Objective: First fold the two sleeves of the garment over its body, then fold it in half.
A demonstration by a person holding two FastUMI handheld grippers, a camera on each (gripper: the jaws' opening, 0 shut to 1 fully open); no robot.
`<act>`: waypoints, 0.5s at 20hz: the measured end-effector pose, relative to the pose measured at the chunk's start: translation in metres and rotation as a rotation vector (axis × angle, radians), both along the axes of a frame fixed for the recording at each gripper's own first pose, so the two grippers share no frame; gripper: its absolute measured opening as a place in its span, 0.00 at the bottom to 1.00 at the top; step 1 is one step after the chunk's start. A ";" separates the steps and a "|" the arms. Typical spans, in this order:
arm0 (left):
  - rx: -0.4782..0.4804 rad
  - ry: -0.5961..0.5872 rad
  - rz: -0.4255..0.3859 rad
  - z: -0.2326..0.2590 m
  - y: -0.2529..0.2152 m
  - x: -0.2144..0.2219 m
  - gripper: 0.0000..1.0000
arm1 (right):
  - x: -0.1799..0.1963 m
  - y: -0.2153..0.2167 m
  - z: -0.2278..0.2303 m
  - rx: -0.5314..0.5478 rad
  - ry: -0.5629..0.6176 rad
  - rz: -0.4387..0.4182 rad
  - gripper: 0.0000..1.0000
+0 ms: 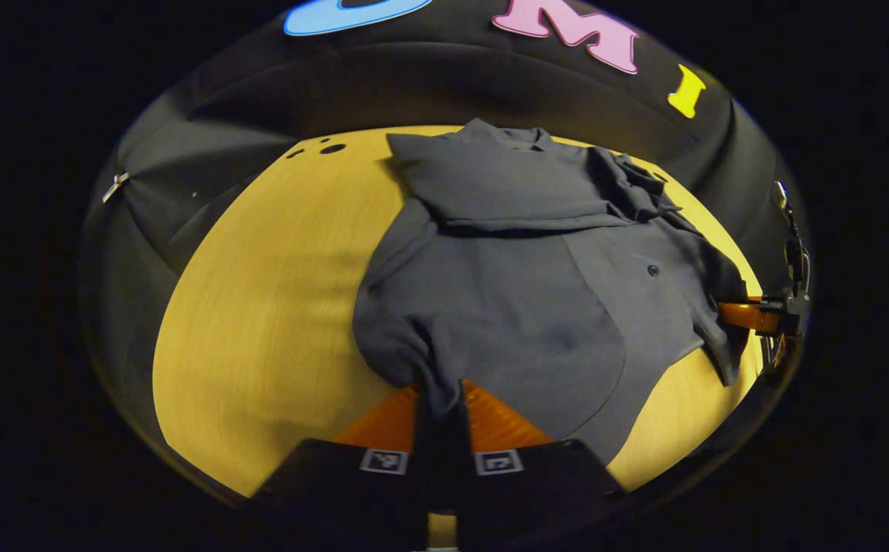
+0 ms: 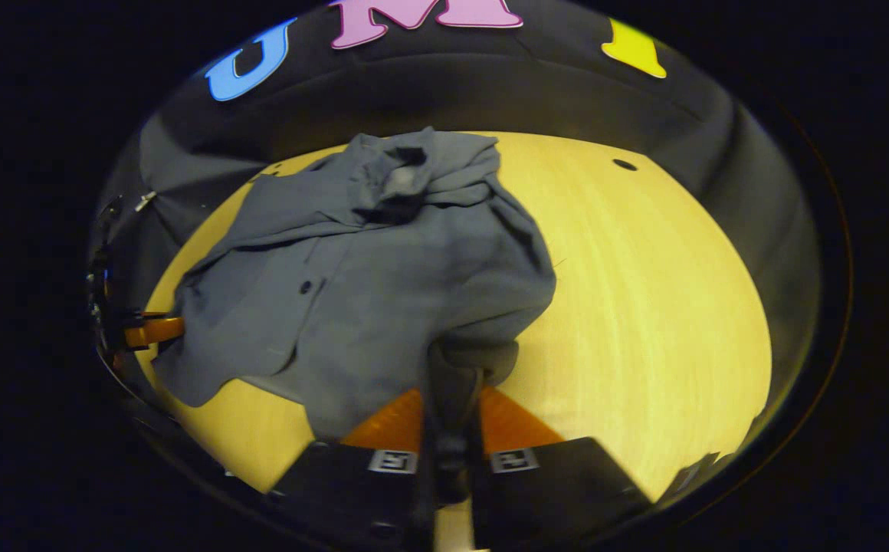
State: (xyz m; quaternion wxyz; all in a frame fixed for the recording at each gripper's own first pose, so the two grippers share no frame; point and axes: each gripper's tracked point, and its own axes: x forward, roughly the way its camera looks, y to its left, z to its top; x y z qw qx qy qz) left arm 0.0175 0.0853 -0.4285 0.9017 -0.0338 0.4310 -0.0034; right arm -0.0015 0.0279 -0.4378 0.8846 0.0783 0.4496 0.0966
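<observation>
The grey shirt [image 1: 506, 307] lies on the yellow table [image 1: 260, 307], both sleeves folded over its body (one bunched near the collar). The left gripper [image 1: 441, 406] and right gripper [image 2: 456, 402] each pinch its hem.
</observation>
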 end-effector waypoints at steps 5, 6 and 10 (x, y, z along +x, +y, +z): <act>0.003 0.021 -0.011 0.008 -0.001 -0.025 0.06 | -0.031 -0.003 0.012 0.015 0.033 -0.014 0.07; -0.006 0.026 -0.013 0.009 0.000 -0.034 0.06 | -0.041 -0.003 0.014 0.023 0.040 -0.017 0.07; -0.065 0.072 -0.009 0.013 -0.005 -0.083 0.06 | -0.097 -0.004 0.017 0.063 0.095 -0.020 0.07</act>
